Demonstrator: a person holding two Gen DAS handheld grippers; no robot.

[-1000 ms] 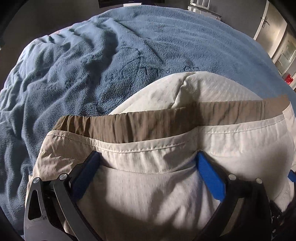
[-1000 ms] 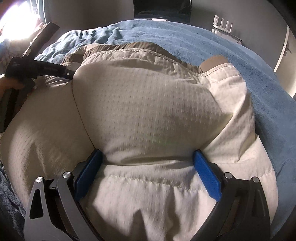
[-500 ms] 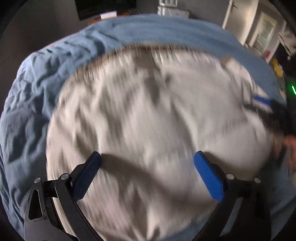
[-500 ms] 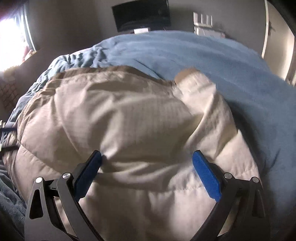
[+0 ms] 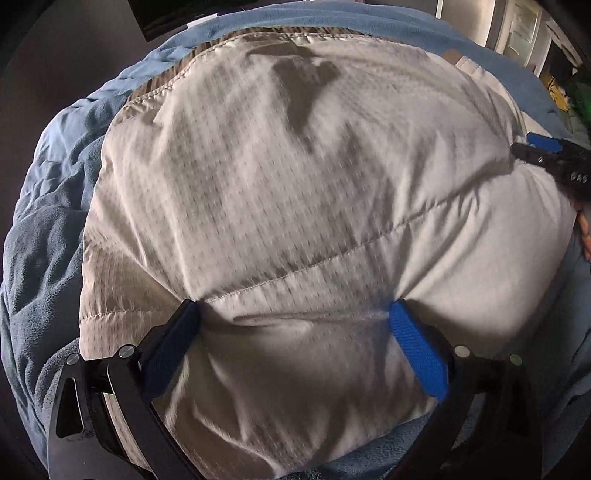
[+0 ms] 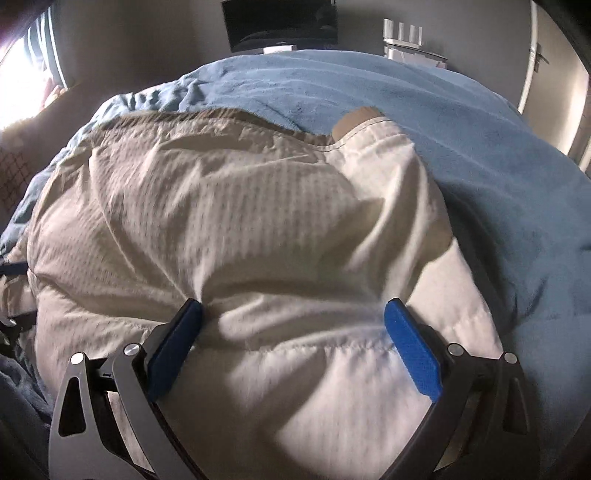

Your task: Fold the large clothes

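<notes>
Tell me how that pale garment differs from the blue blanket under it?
The garment is cream, thin and dotted with a tan trim; the blanket is blue and fuzzy. The garment is smaller and lies on top; the blanket spreads well beyond it. Both are soft and wrinkled.

Left wrist view: mounted behind the left gripper (image 5: 291,314), facing forward and down, very close over the pale garment (image 5: 295,184) on the blue blanket (image 5: 48,221). Right wrist view: same arrangement behind the right gripper (image 6: 293,312), equally close. Shared between both: garment (image 6: 240,221), blanket (image 6: 480,147), dark screen (image 6: 280,22) beyond.
</notes>
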